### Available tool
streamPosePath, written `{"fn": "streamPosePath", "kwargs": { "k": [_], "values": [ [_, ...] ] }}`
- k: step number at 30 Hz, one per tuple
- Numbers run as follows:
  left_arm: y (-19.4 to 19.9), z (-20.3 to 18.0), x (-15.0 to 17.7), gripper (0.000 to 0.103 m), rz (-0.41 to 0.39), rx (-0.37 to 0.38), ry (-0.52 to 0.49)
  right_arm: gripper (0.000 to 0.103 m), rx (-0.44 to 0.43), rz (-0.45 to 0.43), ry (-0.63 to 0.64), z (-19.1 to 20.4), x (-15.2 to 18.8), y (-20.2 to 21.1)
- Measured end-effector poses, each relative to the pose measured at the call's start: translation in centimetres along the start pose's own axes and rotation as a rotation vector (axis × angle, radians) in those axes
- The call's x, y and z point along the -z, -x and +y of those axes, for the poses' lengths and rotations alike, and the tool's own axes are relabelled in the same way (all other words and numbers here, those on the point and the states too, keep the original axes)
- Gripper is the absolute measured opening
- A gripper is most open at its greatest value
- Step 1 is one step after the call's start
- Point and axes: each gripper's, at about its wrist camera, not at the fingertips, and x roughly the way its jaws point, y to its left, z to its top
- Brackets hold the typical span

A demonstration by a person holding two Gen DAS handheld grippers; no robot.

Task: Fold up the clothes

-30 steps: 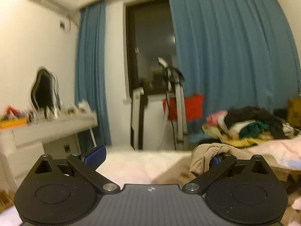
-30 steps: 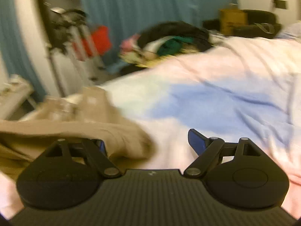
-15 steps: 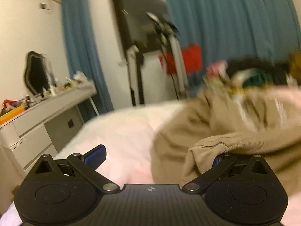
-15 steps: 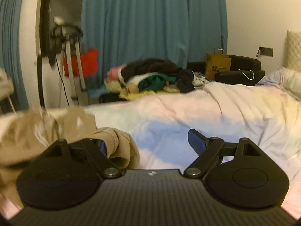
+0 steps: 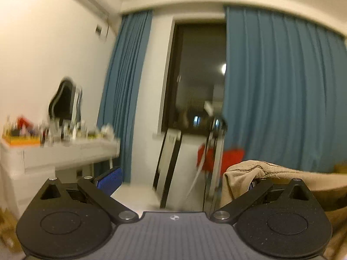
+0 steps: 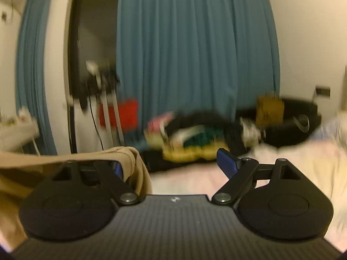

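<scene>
Tan cotton garment (image 5: 243, 173) drapes over the left gripper (image 5: 182, 179) at 3 o'clock and the right gripper (image 6: 171, 164) at 9 o'clock; both spread wide, raised above the pale bed (image 6: 303, 162)

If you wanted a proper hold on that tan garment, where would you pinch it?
Probably along the stitched hem of the tan garment, coming in from above and pinching across the edge. It is draped over one finger of the left gripper, whose jaws stand wide apart, and likewise over the right gripper. The doubled seam should slip less.
</scene>
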Motion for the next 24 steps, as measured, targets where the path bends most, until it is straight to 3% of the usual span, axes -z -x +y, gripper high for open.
{"fn": "streamPosePath", "kwargs": {
  "k": [4,9,16,24],
  "values": [
    [1.7,-0.4,-8.9,0.103,-0.141,0.004,0.009,0.084,-0.038,-0.085,-0.015,-0.2,-9.2,3.7],
    [6.3,0.2,-18.3,0.103,-0.272,0.002,0.025,0.084,-0.099,-0.119,-0.035,-0.6,-17.4,9.0],
    [11.6,2.3,-27.3,0.103,-0.221,0.076,0.074,0.088,-0.133,-0.171,0.009,-1.1,-24.5,16.2],
    [13.2,4.8,-33.8,0.103,-0.147,0.155,0.129,0.088,-0.153,-0.191,0.027,-2.3,-28.3,20.0]
  ]
}}
